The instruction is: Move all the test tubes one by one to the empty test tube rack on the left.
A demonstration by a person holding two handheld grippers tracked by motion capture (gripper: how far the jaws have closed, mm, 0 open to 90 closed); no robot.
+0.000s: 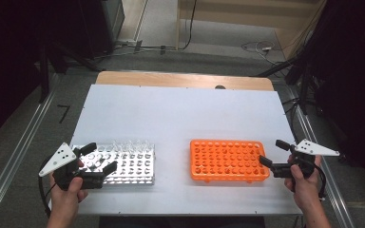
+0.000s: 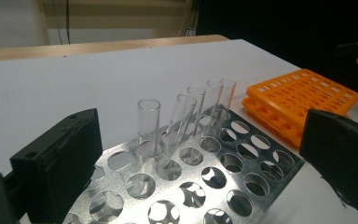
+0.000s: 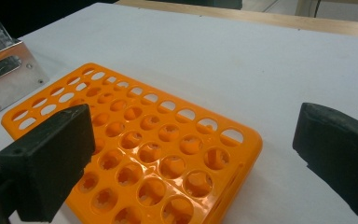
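A metal tube rack (image 1: 133, 172) stands at the front left of the white table, with several clear glass tubes (image 1: 130, 145) upright in its far row. An empty orange rack (image 1: 228, 160) lies at the front right. My left gripper (image 1: 100, 156) hovers open over the metal rack's left end. In the left gripper view the left gripper (image 2: 200, 140) has its jaws wide apart, with the tubes (image 2: 148, 121) and the metal rack (image 2: 242, 186) between and beyond them. My right gripper (image 1: 272, 152) is open at the orange rack's right end. In the right gripper view the right gripper (image 3: 191, 144) straddles the orange rack (image 3: 135, 140).
A white board (image 1: 180, 114) covers the wooden table (image 1: 171, 78). The metal rack's corner (image 3: 4, 70) shows at the upper left of the right gripper view. The orange rack (image 2: 303, 98) lies beyond the metal rack in the left gripper view. Cables run across the floor behind.
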